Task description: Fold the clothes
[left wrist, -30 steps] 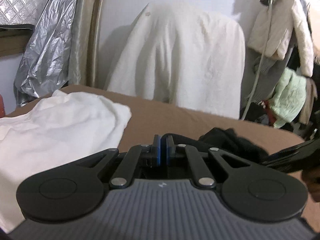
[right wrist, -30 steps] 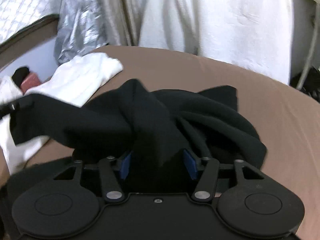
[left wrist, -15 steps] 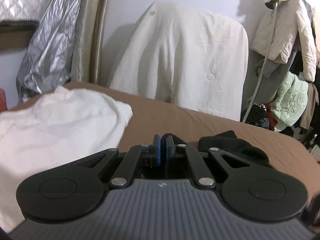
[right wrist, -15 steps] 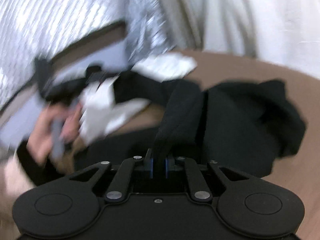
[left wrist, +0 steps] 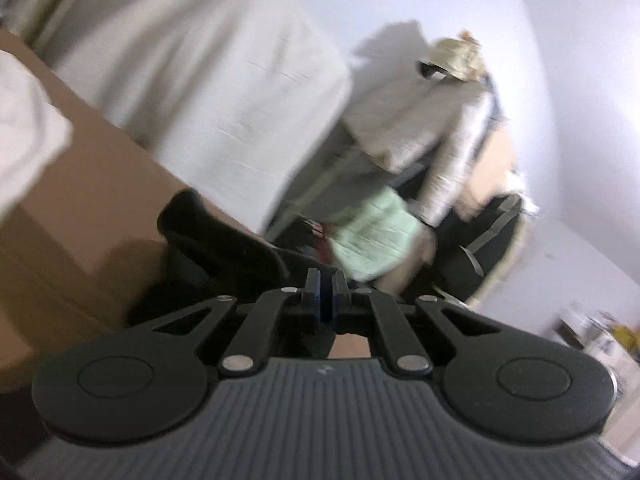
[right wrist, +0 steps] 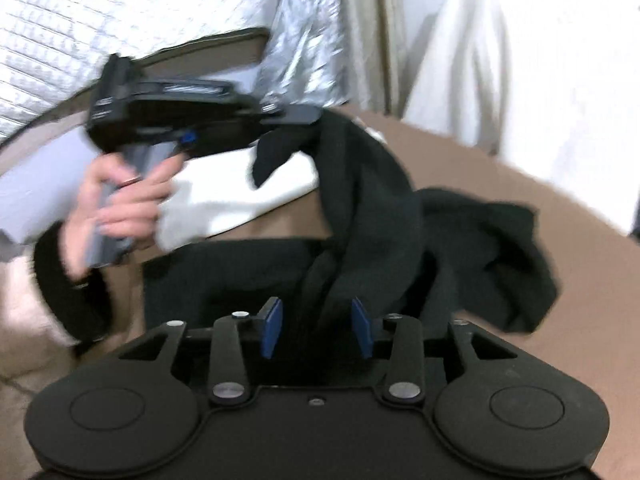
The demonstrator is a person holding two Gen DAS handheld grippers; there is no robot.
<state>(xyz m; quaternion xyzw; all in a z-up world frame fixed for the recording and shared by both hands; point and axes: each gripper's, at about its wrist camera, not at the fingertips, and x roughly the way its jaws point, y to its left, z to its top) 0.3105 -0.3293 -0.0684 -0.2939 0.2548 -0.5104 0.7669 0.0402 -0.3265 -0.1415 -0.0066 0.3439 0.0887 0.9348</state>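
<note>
Black clothing (right wrist: 372, 216) lies partly crumpled on the brown bed cover (right wrist: 500, 176), and one strip of it rises up to the left gripper (right wrist: 308, 114), which a hand (right wrist: 120, 200) holds high at the left side of the right wrist view. From this view the strip seems to hang from the tip of that gripper; in its own camera the left gripper (left wrist: 325, 292) shows its two blue pads pressed together, and I cannot see cloth between them there, only the dark garment (left wrist: 208, 240) lying below. The right gripper (right wrist: 318, 330) has its jaws opening now; the blue pads stand apart and a fold of the black cloth runs between them without being pressed. A white garment (right wrist: 240, 196) lies on the bed just beside the black one, under the raised hand. A white sheet (left wrist: 200, 72) hangs behind the bed, and jackets (left wrist: 432, 128) hang on a rack at the wall. I find no readable writing or brand; everything is blurred.
</note>
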